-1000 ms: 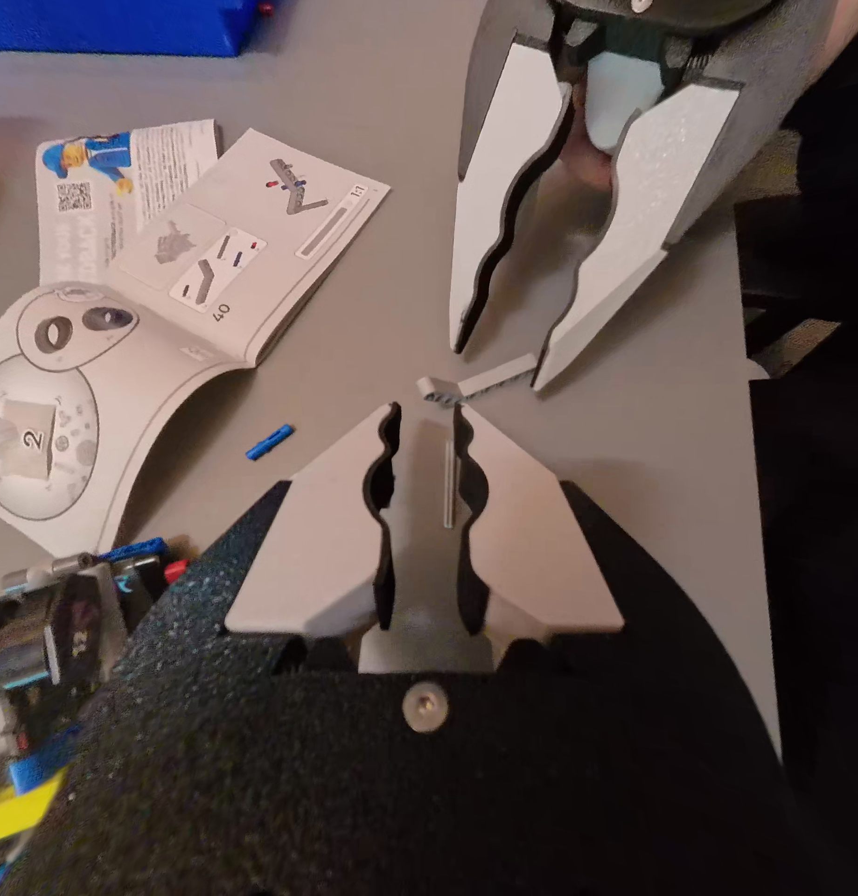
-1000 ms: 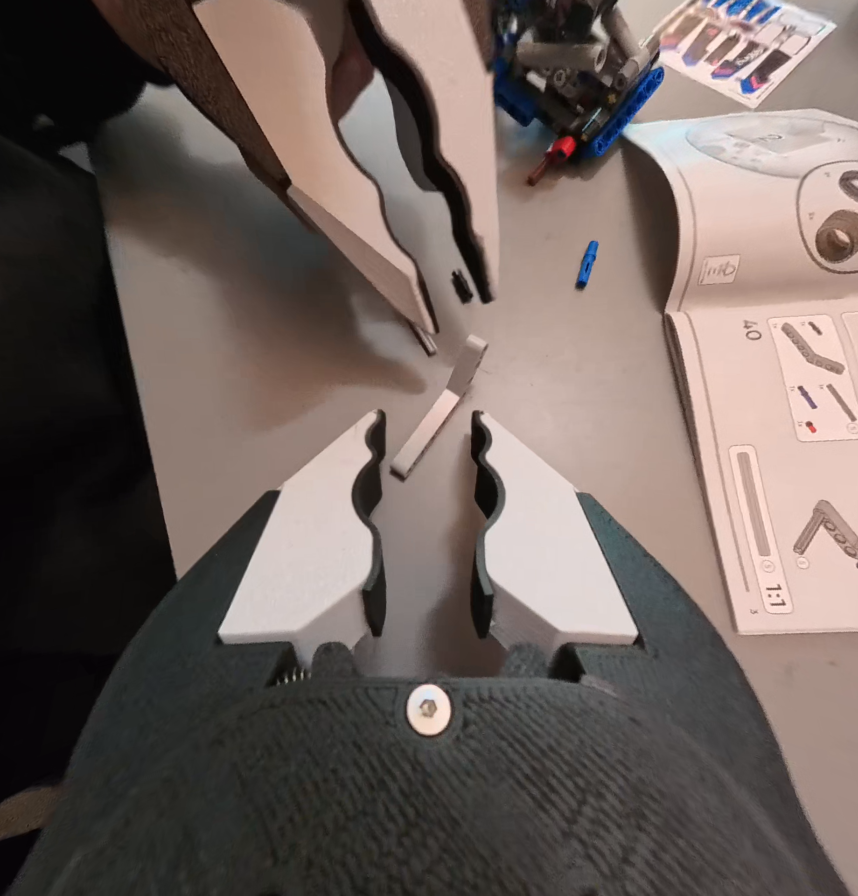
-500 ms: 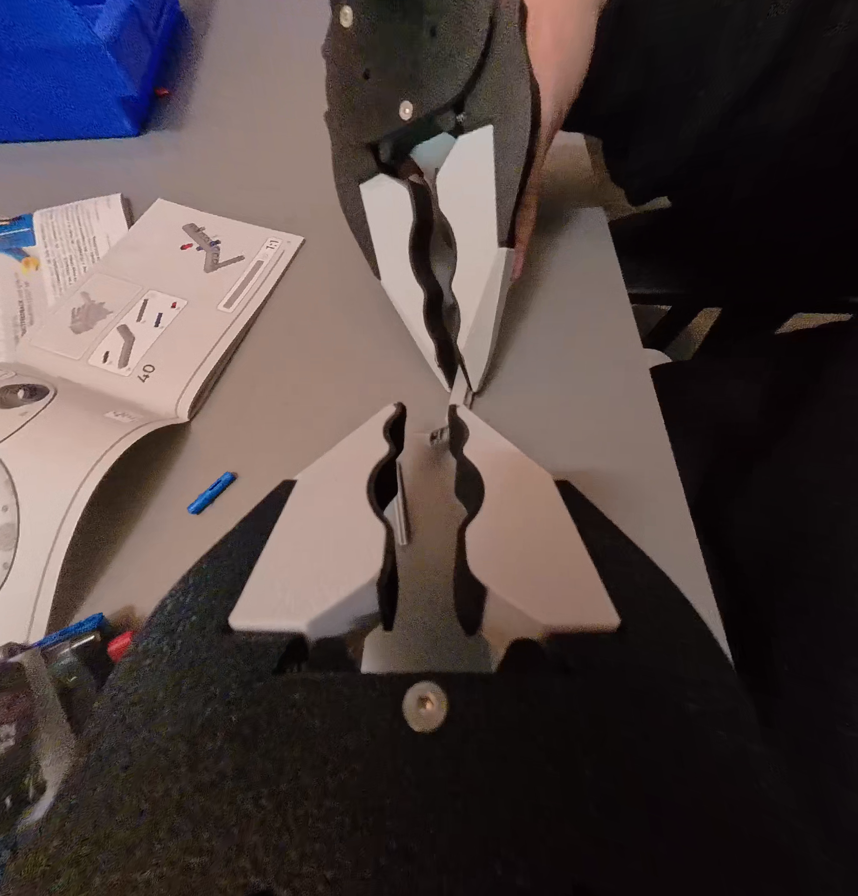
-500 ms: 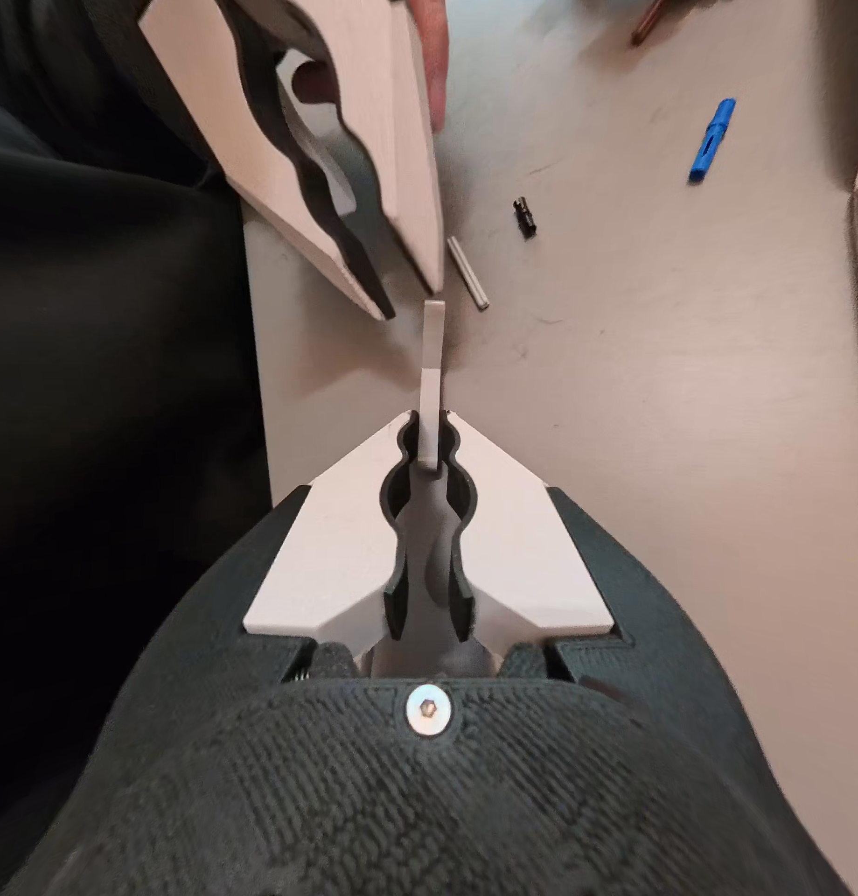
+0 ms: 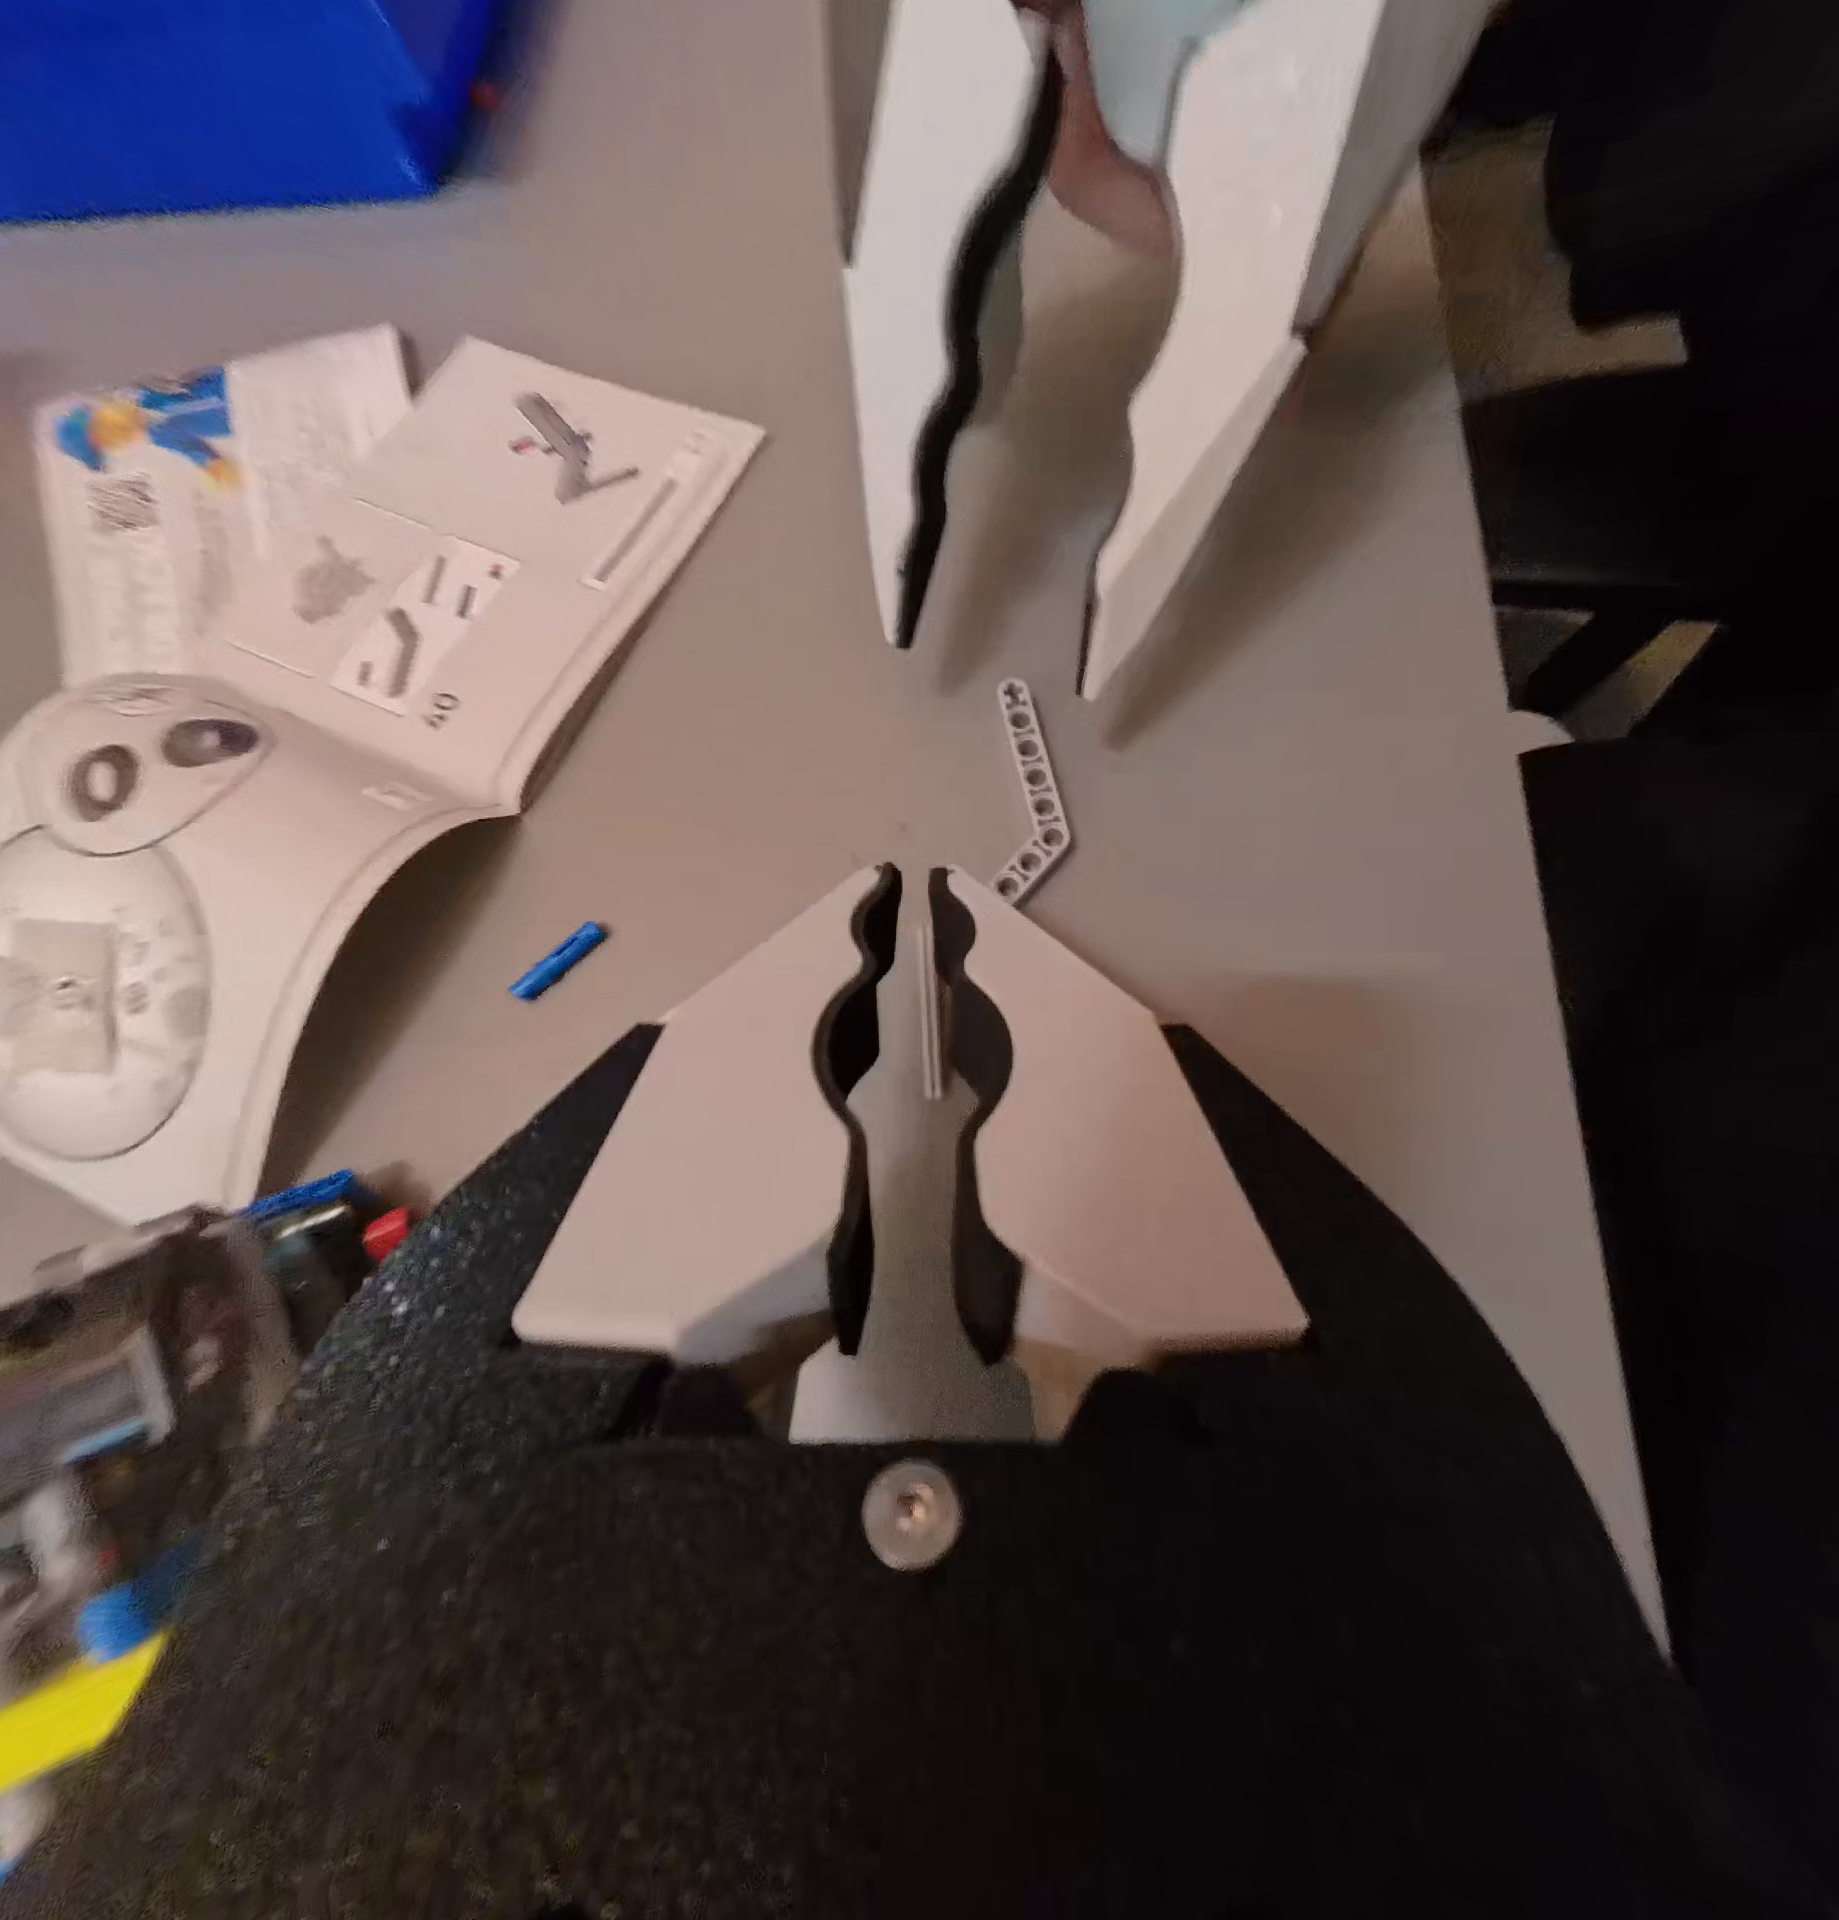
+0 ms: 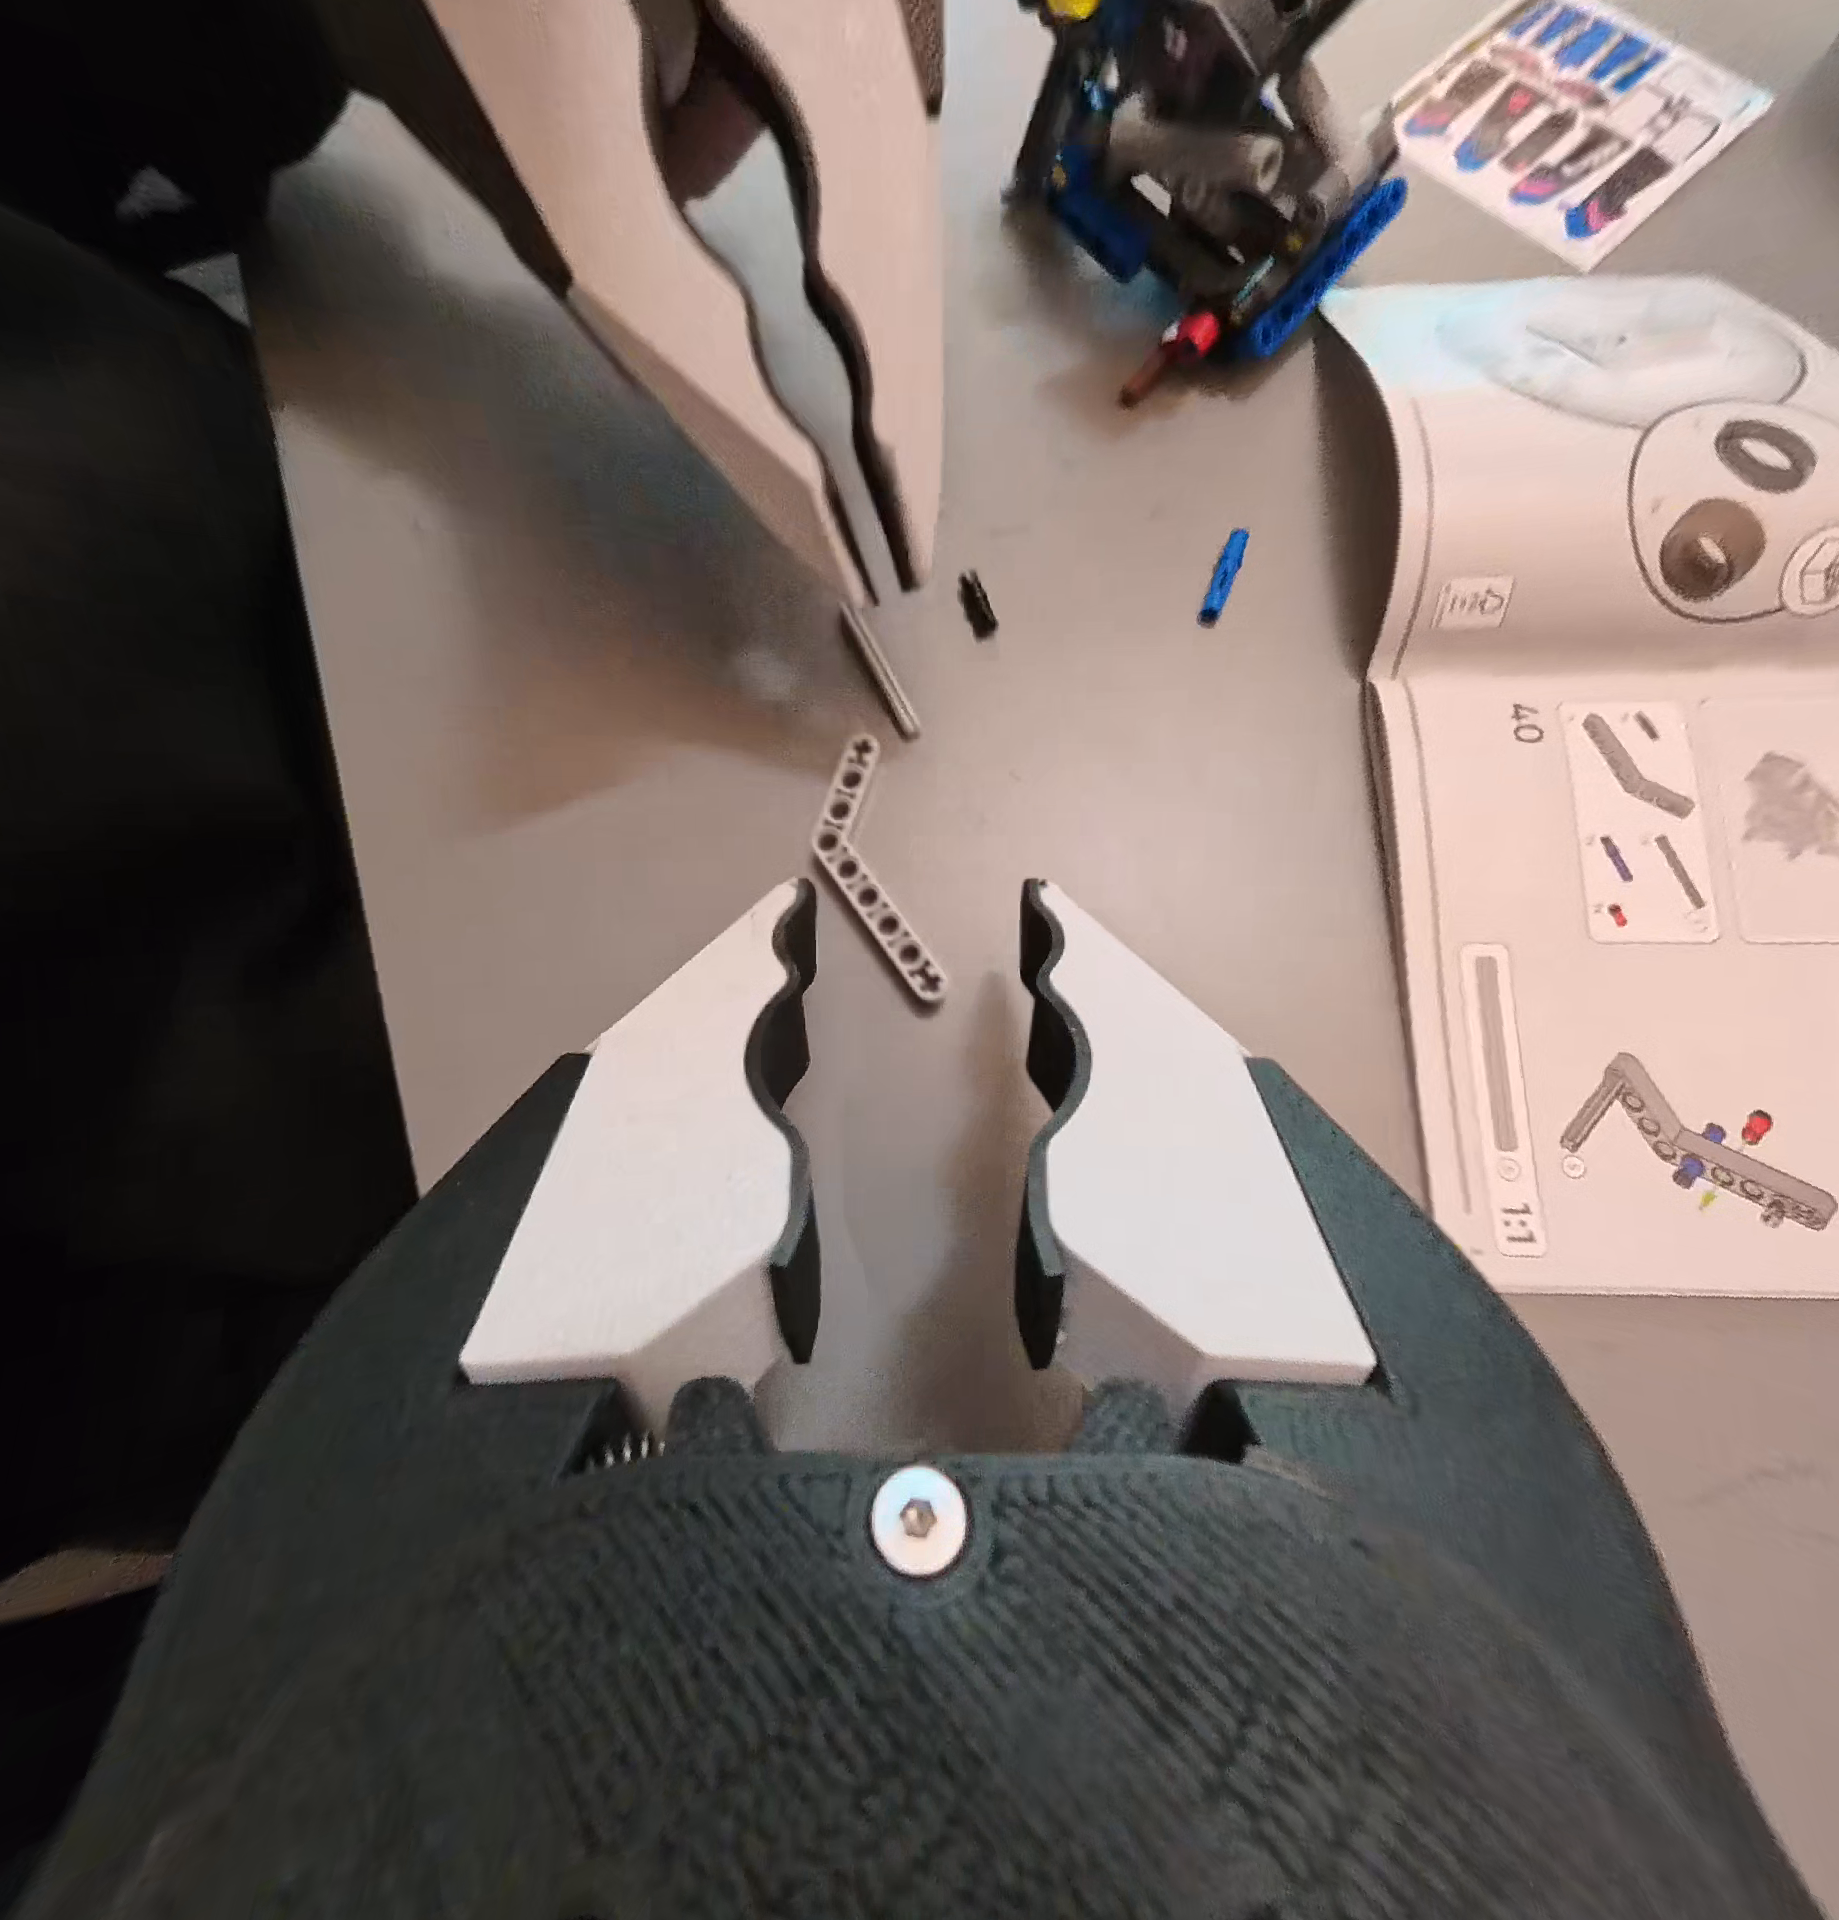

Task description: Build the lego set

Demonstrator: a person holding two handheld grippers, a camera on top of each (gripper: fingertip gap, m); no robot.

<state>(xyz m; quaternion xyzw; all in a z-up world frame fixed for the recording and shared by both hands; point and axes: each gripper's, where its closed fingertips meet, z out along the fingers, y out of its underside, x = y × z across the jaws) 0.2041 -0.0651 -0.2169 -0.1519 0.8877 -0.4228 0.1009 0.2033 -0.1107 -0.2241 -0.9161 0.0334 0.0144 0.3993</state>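
Lego beam: a grey bent beam (image 6: 873,873) with holes lies flat on the table (image 6: 1154,790), near its edge, between both grippers, touching neither.
Right gripper (image 6: 917,891): wide open, holding nothing.
Left gripper (image 5: 915,871): nearly closed, a thin gap at the tips. A thin grey rod (image 5: 930,1013) lies between its fingers; I cannot tell if it is gripped.
Small parts: a blue pin (image 6: 1222,578) and a black pin (image 6: 978,617) lie farther in.
Booklet (image 6: 1621,831): open, beside them.
Model (image 6: 1206,187): half built, behind the booklet.

One bent grey beam (image 6: 873,873), one grey axle (image 6: 879,675), one black pin (image 6: 978,604), one blue pin (image 6: 1222,578), one booklet (image 6: 1621,831), one sticker sheet (image 6: 1580,125), one part-built model (image 6: 1206,197) at 12 o'clock, two tongs: left (image 5: 914,881), right (image 6: 920,891).
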